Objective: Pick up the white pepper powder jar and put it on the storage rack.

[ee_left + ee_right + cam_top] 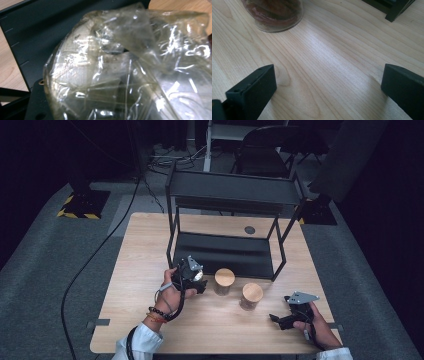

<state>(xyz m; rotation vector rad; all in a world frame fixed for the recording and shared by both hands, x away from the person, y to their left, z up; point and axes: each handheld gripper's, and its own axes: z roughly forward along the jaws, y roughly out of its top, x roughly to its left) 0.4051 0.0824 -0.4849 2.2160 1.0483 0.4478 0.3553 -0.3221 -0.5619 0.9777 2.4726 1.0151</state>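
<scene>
Left gripper (199,282) clamped on crinkled clear plastic (130,67), right gripper (328,87) wide open

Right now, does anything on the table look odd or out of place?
Yes: the left gripper view looks through crumpled clear plastic film, so the left hand-held gripper can't be read there. Otherwise nothing stands out: both wooden-lidded jars stand upright, and the black shelf rack sits square on the table.

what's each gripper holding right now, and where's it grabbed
The left gripper is shut on a crinkled clear plastic bag; which part is pinched cannot be told. The right gripper is open over the table, holding nothing.
</scene>
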